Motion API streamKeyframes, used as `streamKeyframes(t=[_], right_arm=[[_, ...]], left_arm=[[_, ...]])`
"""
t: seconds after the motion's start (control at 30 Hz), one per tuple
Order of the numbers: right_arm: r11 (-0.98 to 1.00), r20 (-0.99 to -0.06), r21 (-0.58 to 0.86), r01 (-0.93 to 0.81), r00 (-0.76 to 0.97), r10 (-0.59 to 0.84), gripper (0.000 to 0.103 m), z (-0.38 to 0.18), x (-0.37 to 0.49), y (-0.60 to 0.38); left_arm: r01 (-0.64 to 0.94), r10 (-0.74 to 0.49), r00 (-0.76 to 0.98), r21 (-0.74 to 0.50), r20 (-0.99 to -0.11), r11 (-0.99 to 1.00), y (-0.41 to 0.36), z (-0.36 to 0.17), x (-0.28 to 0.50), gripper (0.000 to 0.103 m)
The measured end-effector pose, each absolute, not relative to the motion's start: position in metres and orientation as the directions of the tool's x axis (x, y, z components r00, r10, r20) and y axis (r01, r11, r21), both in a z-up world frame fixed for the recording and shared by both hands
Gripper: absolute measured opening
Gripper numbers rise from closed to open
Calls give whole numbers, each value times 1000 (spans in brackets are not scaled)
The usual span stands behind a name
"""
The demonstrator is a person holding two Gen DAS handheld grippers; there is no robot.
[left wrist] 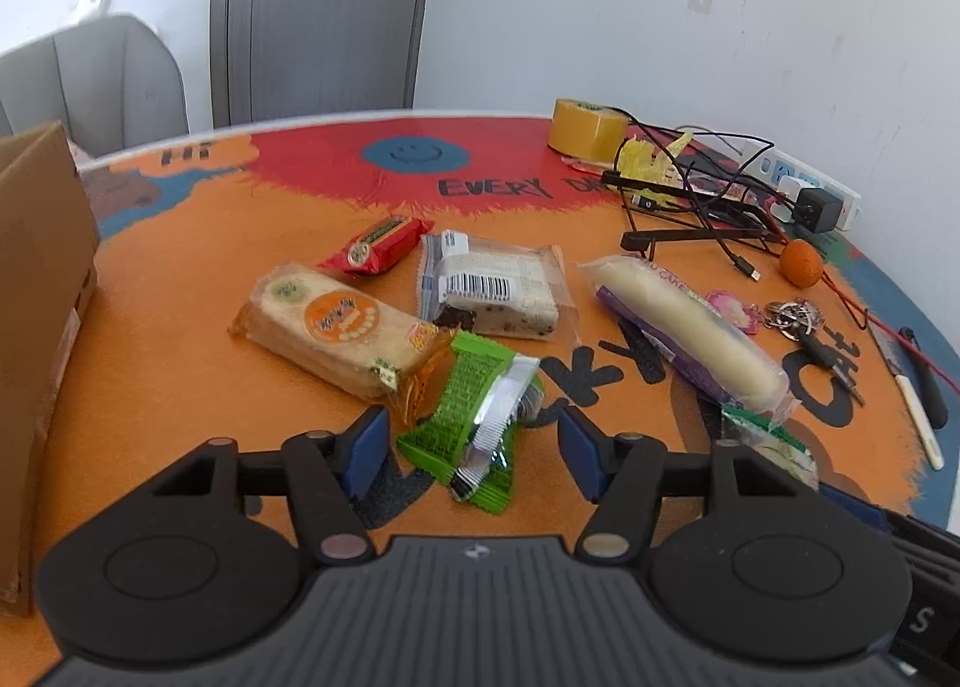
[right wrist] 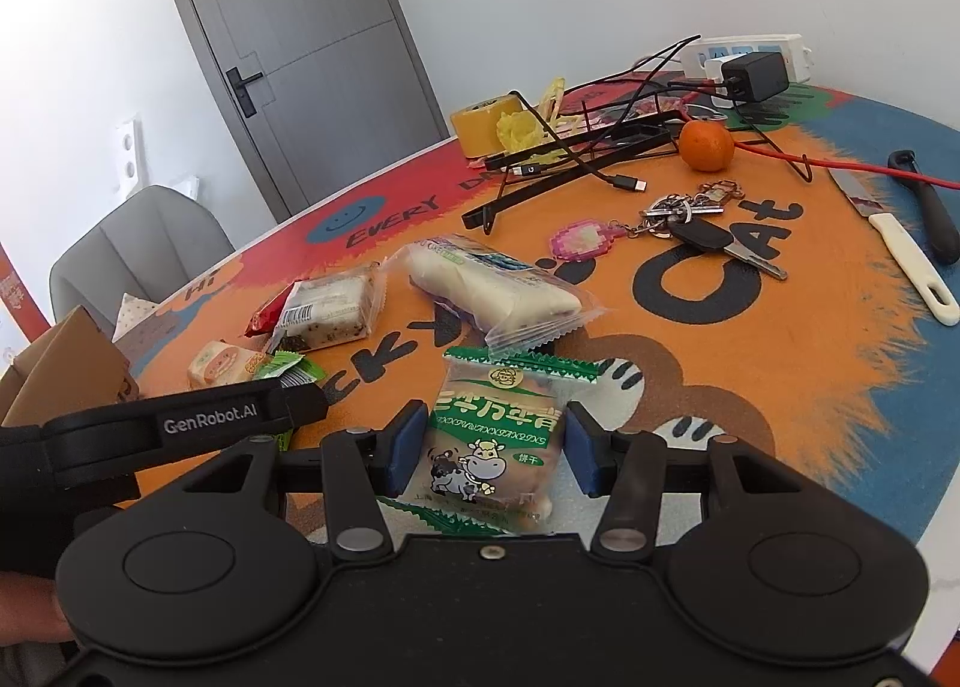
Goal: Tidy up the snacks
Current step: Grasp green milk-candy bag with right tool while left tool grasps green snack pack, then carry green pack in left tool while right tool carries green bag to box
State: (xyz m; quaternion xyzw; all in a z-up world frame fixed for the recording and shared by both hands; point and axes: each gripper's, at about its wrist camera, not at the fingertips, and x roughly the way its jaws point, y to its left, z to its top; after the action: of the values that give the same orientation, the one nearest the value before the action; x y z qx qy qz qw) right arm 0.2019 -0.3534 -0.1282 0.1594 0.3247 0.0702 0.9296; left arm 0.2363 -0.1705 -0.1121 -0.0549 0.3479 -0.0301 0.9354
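Several wrapped snacks lie on the orange table [left wrist: 180, 363]. My left gripper [left wrist: 471, 441] is open around a green packet [left wrist: 474, 417] lying between its blue pads; neither pad touches it. Beyond lie an orange-labelled cracker pack [left wrist: 336, 324], a red bar [left wrist: 378, 246], a clear-wrapped nougat cake [left wrist: 498, 291] and a long white roll cake [left wrist: 684, 324]. My right gripper [right wrist: 489, 447] has a cow-print biscuit pack [right wrist: 495, 441] between its pads, which stand open at the pack's sides. The roll cake [right wrist: 492, 285] lies just beyond it.
A cardboard box [left wrist: 36, 291] stands at the left. Keys [right wrist: 690, 225], an orange [right wrist: 707, 145], a knife [right wrist: 900, 255], tangled cables [right wrist: 600, 147], yellow tape [right wrist: 483, 124] and a power strip [right wrist: 750, 54] fill the far right. The left gripper's body [right wrist: 180, 429] shows in the right wrist view.
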Motion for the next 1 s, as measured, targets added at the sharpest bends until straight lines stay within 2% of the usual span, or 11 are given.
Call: streamKeyframes(t=[0.07,0.1,0.13,0.6,1.0], right_arm=[[940,-581,340,-26,780,232,50,-128,202,-353],[940,-581,340,-27,780,233,50,-128,202,-352],[939,-579,342,-29,781,235,50,-128,201,-352],[931,-551,355,-83,786,280,50,-116,196,-330],[919,-493,361,-156,805,330,50,-90,191,-306]], left_arm=[[15,-79,765,-105,-640,994,-171,-114,235,49],[14,-76,767,-102,-637,995,-171,-114,234,39],[18,-81,767,-105,-636,994,-170,-114,234,38],[24,-122,784,-166,-609,986,-151,-93,209,36],[-4,-103,826,-190,-553,982,-121,-62,185,36]])
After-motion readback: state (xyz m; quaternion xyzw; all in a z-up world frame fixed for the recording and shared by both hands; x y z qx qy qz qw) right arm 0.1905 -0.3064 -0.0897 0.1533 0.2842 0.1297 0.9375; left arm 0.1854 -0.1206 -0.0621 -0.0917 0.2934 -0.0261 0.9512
